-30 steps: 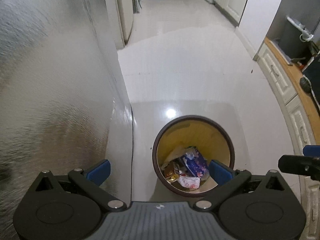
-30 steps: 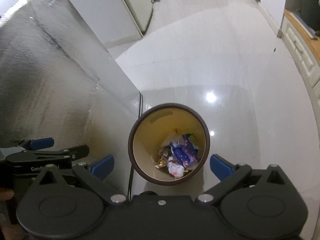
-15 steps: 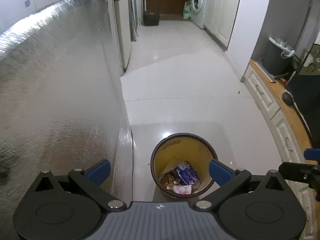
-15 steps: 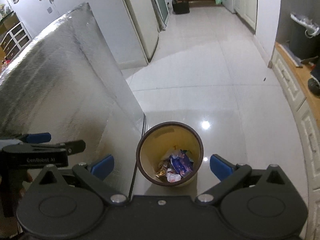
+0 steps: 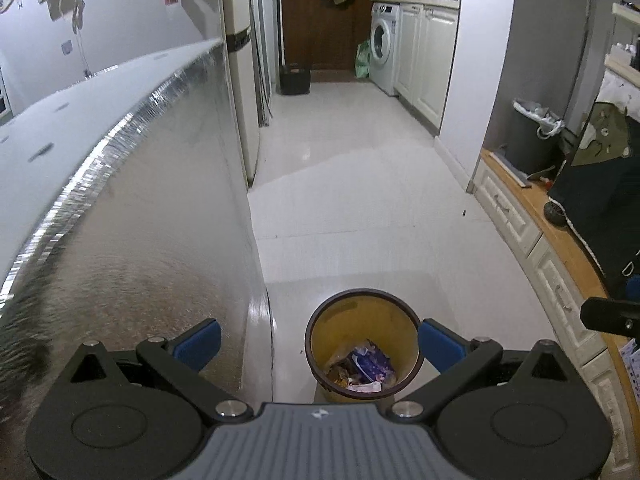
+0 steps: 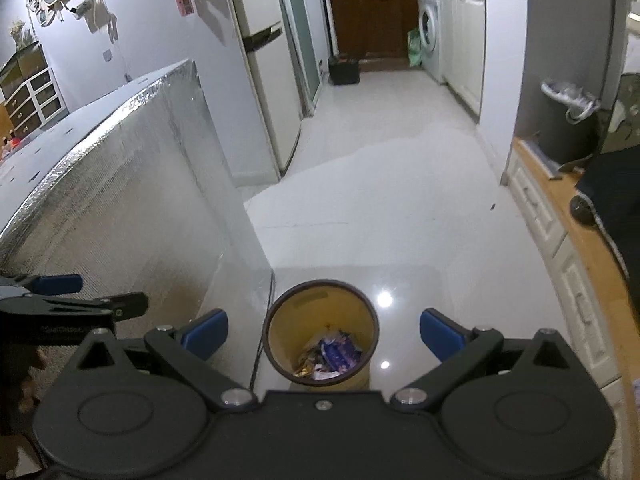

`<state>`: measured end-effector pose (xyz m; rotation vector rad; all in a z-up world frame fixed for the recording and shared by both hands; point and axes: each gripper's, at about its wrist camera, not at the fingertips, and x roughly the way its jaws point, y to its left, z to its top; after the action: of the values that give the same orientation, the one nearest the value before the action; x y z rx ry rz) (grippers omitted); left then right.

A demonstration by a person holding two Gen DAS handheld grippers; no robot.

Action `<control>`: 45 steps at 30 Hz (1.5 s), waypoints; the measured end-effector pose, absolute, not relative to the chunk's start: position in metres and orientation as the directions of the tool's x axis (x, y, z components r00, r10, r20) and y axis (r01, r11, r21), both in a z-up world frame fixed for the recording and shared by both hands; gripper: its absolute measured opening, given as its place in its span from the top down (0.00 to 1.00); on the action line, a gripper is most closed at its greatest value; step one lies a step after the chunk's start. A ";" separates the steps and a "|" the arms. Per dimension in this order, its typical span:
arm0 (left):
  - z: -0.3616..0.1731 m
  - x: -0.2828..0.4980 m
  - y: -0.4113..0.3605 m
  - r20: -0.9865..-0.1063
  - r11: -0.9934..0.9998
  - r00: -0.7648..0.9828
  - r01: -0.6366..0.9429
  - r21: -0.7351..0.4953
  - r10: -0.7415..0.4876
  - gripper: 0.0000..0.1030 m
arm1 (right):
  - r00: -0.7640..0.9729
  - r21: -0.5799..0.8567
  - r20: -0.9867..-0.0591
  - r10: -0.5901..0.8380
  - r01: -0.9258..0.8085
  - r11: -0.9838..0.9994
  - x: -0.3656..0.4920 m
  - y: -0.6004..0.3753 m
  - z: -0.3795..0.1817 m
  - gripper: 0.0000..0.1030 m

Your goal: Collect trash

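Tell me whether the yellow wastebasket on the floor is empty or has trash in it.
Has trash: the wastebasket stands upright and crumpled wrappers cover its bottom, leaving the walls above bare.

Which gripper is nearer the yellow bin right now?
Too close to call. Left gripper and right gripper both hang open above the bin, raised well clear.

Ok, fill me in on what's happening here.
A person holds a claw in each hand above a brown bin on the tiled floor, beside a foil-covered panel. Wrappers lie in the bottom of the bin. The left claw and right claw are both open and hold nothing.
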<state>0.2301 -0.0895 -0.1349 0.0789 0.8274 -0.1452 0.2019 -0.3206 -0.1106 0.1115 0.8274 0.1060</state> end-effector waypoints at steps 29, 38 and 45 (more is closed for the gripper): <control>-0.113 0.147 -0.081 -0.666 0.983 0.735 0.182 0.016 -0.126 0.00 | 0.762 0.028 -0.648 -0.011 0.038 0.999 0.108 -0.302 -0.093 0.00; -0.115 0.140 -0.080 -0.660 0.984 0.743 0.177 0.033 -0.112 0.00 | 0.767 0.035 -0.642 -0.008 0.040 0.999 0.099 -0.304 -0.096 0.00; -0.115 0.137 -0.081 -0.657 0.983 0.745 0.180 0.036 -0.113 0.00 | 0.766 0.032 -0.643 -0.010 0.040 0.999 0.101 -0.302 -0.096 0.00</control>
<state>0.1370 -0.0811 -0.1150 0.0991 0.7125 -0.1607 0.1009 -0.3020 -0.0956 0.0442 0.6979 -0.0269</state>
